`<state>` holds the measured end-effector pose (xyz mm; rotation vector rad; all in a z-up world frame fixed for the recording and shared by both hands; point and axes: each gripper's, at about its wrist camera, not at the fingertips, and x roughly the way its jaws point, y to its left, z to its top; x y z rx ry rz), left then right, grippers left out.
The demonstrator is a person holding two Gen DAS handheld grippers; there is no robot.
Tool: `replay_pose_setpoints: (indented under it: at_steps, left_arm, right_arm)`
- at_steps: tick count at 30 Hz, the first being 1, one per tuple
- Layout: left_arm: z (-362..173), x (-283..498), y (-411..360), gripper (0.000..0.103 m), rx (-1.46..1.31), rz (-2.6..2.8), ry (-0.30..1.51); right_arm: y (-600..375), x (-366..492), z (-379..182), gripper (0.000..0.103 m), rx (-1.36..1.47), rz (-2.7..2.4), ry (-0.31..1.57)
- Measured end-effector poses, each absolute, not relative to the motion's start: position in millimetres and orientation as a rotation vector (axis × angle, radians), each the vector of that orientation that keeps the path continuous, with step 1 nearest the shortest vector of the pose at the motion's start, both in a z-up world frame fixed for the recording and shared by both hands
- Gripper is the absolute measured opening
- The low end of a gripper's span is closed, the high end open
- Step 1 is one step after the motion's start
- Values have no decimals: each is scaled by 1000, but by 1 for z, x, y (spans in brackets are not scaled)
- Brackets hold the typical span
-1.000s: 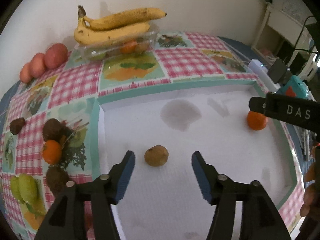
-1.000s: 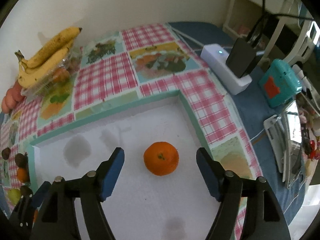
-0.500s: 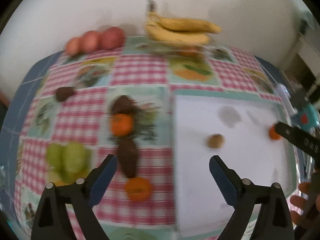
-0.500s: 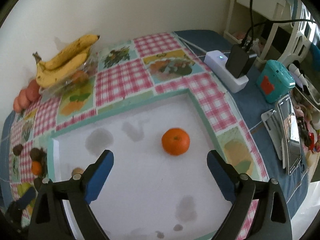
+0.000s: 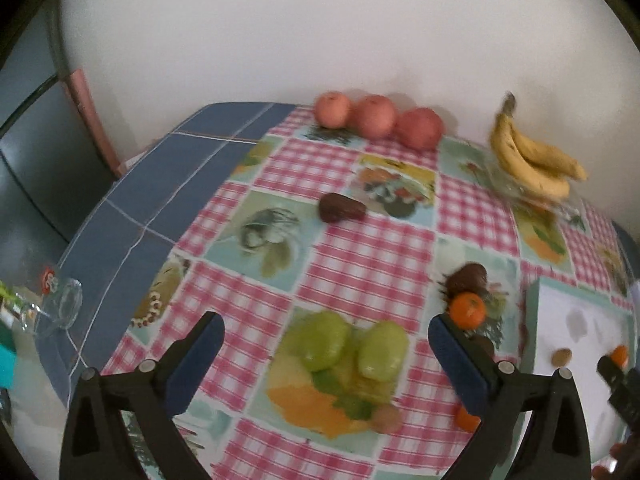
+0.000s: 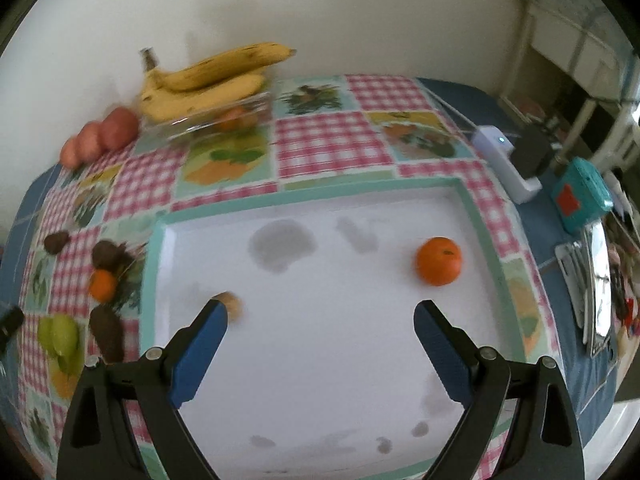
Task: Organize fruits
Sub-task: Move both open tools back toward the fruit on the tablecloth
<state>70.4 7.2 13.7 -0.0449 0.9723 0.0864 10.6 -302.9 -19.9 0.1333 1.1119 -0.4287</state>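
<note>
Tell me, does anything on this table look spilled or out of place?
Yes: grey damp-looking stains blotch the white tray, and a drinking glass lies tipped on its side at the table's left edge.

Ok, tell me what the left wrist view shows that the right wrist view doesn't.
Left wrist only: a glass lying on the blue tiles, and the left gripper, open over the two green fruits.
Right wrist only: a white power strip, a teal box, and the right gripper, open.
Both: bananas, three red fruits, the white tray with its orange.
</note>
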Motion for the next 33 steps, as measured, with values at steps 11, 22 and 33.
replay_pose_setpoints:
  at_steps: [11, 22, 33]
  left_arm:
    - [22, 70, 52, 103, -94, 120, 939]
    - [34, 74, 86, 103, -235, 88, 903]
    - [15, 86, 52, 103, -133, -36, 986]
  right_arm:
    - [-240, 25, -17, 95, 76, -313, 1101]
    - [-185, 38, -7, 95, 83, -134, 1070]
    - [-168, 39, -8, 94, 100, -85, 1050]
